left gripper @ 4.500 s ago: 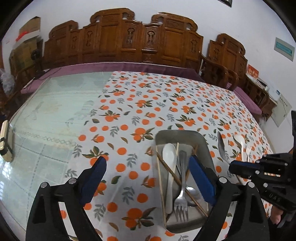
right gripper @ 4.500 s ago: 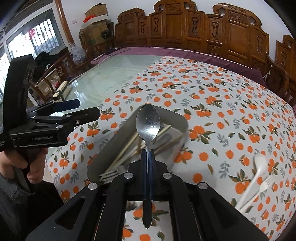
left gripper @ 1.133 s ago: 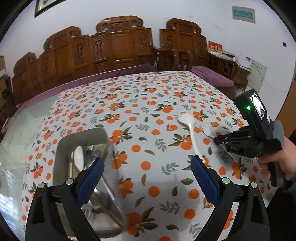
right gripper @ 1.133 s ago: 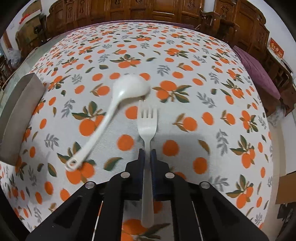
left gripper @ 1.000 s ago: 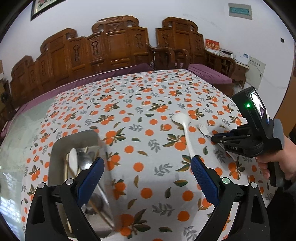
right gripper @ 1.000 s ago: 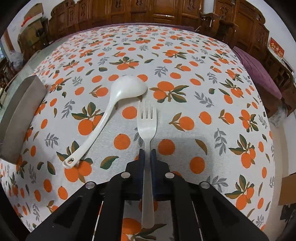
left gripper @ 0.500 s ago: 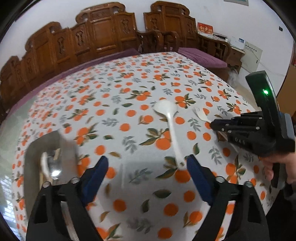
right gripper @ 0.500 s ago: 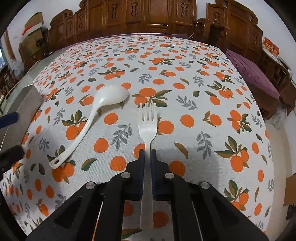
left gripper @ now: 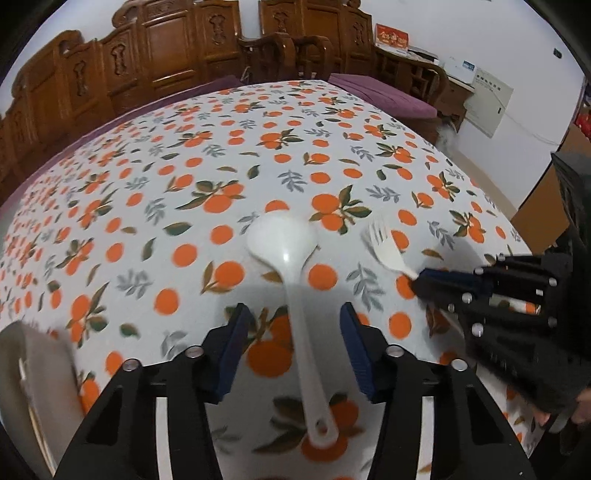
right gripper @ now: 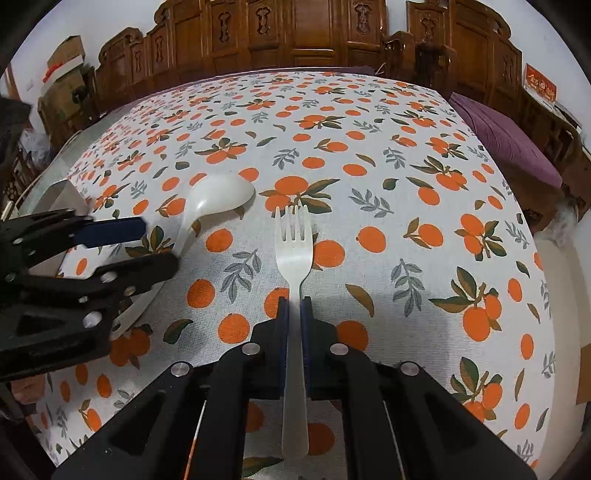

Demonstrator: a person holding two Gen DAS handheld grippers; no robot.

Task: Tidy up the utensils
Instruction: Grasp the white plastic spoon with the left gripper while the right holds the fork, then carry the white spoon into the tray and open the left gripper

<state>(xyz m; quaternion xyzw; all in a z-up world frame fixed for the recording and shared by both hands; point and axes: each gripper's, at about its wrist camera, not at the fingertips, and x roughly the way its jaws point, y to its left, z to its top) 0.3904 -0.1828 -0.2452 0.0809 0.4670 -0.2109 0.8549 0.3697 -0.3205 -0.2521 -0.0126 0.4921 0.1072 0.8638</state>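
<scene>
over the bench [left gripper: 258, 122] the left hand-held gripper [left gripper: 291, 345] is closing around the white spoon's [left gripper: 295, 295] handle, pads not yet touching, while the right hand-held gripper [right gripper: 294, 317] pinches the white fork [right gripper: 293, 266]; next, finish the squeeze and lift.

Home dining room: carved wooden chairs [right gripper: 280, 33], orange-print tablecloth [right gripper: 406, 155].

The left gripper [left gripper: 291, 325] points steeply down, its jaws closing with the spoon [left gripper: 291, 273] handle between them, pads not yet touching. The right gripper [right gripper: 294, 306], also tilted down, is clamped on the fork [right gripper: 293, 254].
</scene>
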